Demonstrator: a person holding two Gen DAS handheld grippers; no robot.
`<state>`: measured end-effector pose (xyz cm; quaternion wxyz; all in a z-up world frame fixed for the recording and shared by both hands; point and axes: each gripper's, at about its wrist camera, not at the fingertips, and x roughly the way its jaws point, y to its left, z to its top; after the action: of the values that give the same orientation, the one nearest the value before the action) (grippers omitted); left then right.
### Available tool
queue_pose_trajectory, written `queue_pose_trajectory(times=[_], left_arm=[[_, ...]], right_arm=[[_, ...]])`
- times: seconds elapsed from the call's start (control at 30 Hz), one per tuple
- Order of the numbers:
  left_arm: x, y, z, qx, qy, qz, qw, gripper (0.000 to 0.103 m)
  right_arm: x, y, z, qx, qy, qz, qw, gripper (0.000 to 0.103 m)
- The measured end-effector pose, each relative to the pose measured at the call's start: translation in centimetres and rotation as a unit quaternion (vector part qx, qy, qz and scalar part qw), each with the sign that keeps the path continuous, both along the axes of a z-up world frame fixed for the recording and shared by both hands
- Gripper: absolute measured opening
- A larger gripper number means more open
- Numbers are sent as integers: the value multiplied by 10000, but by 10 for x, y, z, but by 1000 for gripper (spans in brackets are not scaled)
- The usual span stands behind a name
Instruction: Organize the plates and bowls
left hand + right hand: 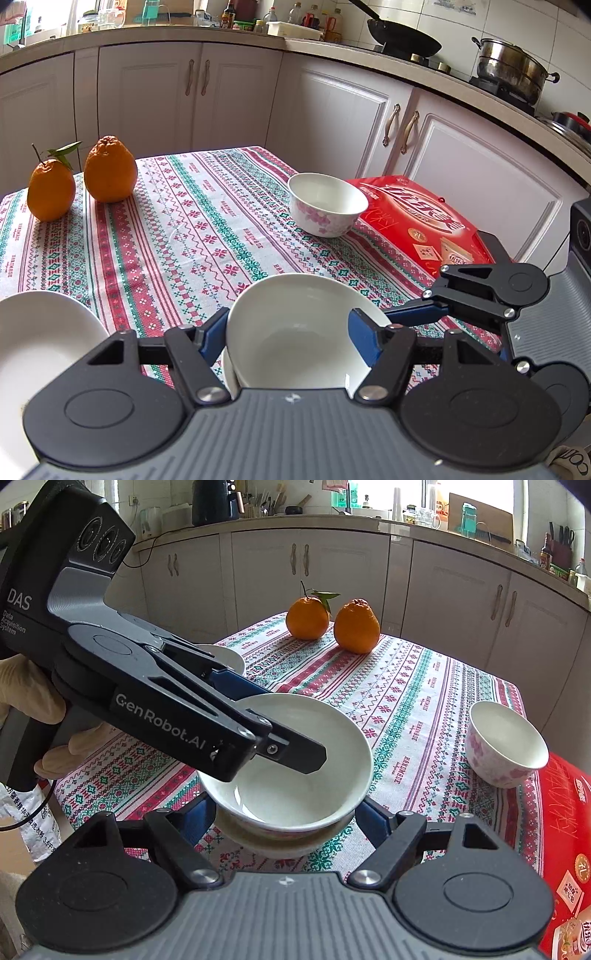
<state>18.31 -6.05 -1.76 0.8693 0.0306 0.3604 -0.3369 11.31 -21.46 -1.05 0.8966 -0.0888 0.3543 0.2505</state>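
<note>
A white bowl (pixel 295 332) (pixel 295 768) sits nested in a second bowl (pixel 280 843) on the patterned tablecloth. My left gripper (pixel 288 332) (pixel 295 746) has one finger inside this bowl and one outside its left wall, pinching the rim. My right gripper (pixel 284 819) is open, its blue pads on either side of the bowl stack; it shows at the right of the left wrist view (pixel 424 314). A floral bowl (pixel 327 205) (pixel 506 744) stands alone farther right. A white plate (pixel 40 354) (pixel 225 657) lies at the left.
Two oranges (pixel 109 170) (pixel 354 626) stand at the table's far side. A red box (pixel 424 218) (pixel 565 849) lies at the table's right edge beside the floral bowl. Kitchen cabinets and a counter with a wok (pixel 404 37) and a pot surround the table.
</note>
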Motion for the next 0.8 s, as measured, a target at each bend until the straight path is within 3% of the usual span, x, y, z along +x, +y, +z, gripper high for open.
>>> queue_pose_trajectory(times=[0.2, 0.33, 0.8], left_arm=[[1, 1, -4, -16, 35, 42, 10000, 70], [0, 4, -3, -61, 3, 39, 10000, 75], [-5, 22, 10, 53, -206, 223, 9995, 79]], right_arm=[[0, -1, 0, 23, 9, -6, 10000, 87], [-2, -2, 2, 6, -134, -69, 9999, 99], [-1, -15, 17, 206, -398, -459, 9979, 102]])
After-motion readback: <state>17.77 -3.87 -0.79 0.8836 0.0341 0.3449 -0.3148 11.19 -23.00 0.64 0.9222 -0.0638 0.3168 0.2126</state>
